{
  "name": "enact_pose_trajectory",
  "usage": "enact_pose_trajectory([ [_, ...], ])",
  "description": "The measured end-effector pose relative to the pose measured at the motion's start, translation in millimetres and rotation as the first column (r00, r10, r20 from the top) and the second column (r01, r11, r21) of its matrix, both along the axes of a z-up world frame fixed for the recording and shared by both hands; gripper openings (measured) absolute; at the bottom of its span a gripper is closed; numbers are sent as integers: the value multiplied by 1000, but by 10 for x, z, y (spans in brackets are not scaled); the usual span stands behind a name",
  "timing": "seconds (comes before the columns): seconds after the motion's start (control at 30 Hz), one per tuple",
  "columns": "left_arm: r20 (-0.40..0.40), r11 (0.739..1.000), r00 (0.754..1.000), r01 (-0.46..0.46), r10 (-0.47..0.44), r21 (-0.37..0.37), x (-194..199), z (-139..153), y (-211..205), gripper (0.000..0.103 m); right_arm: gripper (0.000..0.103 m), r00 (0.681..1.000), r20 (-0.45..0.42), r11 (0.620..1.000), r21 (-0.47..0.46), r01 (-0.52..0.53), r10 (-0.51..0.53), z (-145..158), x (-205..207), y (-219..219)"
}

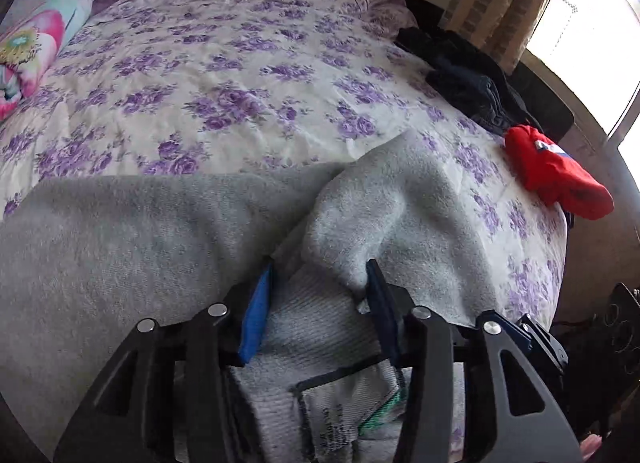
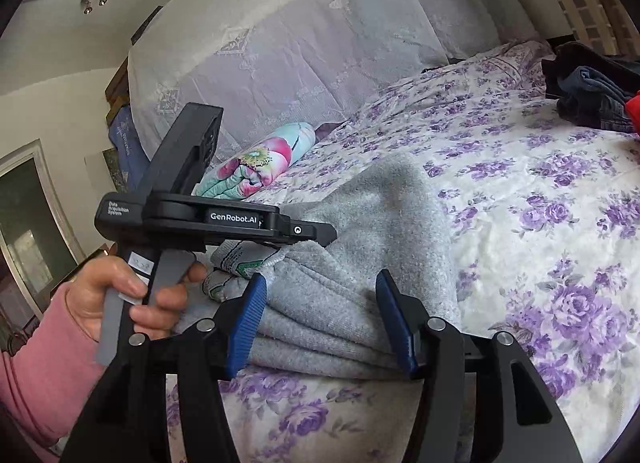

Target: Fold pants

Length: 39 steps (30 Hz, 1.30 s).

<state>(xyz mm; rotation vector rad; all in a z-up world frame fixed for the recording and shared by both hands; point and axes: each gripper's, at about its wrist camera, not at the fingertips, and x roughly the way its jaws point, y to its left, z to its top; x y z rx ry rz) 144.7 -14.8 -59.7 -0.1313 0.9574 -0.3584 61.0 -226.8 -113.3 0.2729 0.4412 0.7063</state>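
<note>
My left gripper point(image 1: 320, 295) sits low in its frame with its blue pads parted, the grey pants point(image 1: 168, 231) bunched between them but not visibly pinched. My right gripper point(image 2: 322, 319) at bottom centre is likewise spread, straddling the folded stack of the pants without squeezing it. Beyond, the floral bedspread point(image 1: 224, 63) fills mid-frame, with a red garment point(image 1: 556, 171) at the right edge and a rolled floral pillow point(image 2: 256, 163) left of centre.
</note>
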Motion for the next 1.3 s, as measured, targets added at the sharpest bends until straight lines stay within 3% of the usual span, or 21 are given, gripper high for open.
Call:
enact_pose_trajectory([
  [0.1, 47, 995, 998, -38, 43, -92, -175, 297, 86, 48, 58, 1000, -1, 1000, 2, 2, -2, 1, -12, -1],
  [0.17, 110, 982, 993, -30, 51, -189, -365, 504, 162, 60, 58, 1000, -1, 1000, 10, 1, -1, -5, -18, -6],
  [0.2, 129, 979, 990, -37, 64, -202, -452, 538, 189, 62, 58, 1000, -1, 1000, 14, 0, 0, -9, -23, -10],
  [0.27, 114, 986, 990, -66, 84, -155, -513, 433, 138, 66, 58, 1000, 1, 1000, 16, 0, 0, -12, -38, -9],
  [0.33, 50, 994, 994, -90, 94, -69, -484, 83, 112, 67, 58, 1000, 6, 1000, 12, 1, -1, -16, -47, 1],
  [0.37, 68, 992, 991, -108, 112, -62, -519, -16, 128, 67, 58, 1000, 9, 1000, 8, 0, 0, -14, -49, 9],
  [0.5, 132, 981, 980, -129, 148, -144, -787, 171, 250, 67, 59, 1000, 12, 1000, 13, 3, -3, -18, -67, 6],
  [0.57, 150, 970, 971, -155, 185, -188, -951, 291, 399, 82, 60, 1000, 11, 1000, 26, -2, 1, -22, -60, -7],
  [0.63, 180, 949, 943, -243, 279, -201, -1143, 406, 651, 92, 62, 1000, 13, 1000, 27, -7, 6, -22, -64, -3],
  [0.73, 198, 886, 871, -407, 450, -223, -1487, 557, 1229, 92, 64, 1000, 22, 1000, 18, -11, 11, -15, -74, 16],
  [0.8, 163, 804, 794, -545, 586, -237, -1707, 617, 1693, 92, 65, 1000, 26, 1000, 16, -10, 10, -11, -84, 27],
  [0.87, 104, 702, 707, -652, 699, -285, -1943, 616, 2147, 92, 66, 1000, 28, 1000, 15, -10, 10, -8, -90, 35],
  [1.0, -17, 531, 577, -763, 816, -369, -2282, 495, 2732, 92, 67, 1000, 31, 1000, 16, -8, 8, -8, -97, 36],
  [1.07, -65, 484, 544, -789, 836, -379, -2320, 407, 2847, 92, 67, 1000, 31, 1000, 15, -8, 7, -6, -96, 37],
  [1.17, -143, 447, 536, -800, 832, -400, -2252, 233, 2892, 92, 67, 999, 31, 1000, 15, -7, 7, -5, -96, 37],
  [1.3, -192, 454, 563, -789, 804, -413, -2090, 59, 2812, 92, 67, 999, 31, 1000, 16, -8, 7, -8, -96, 37],
])
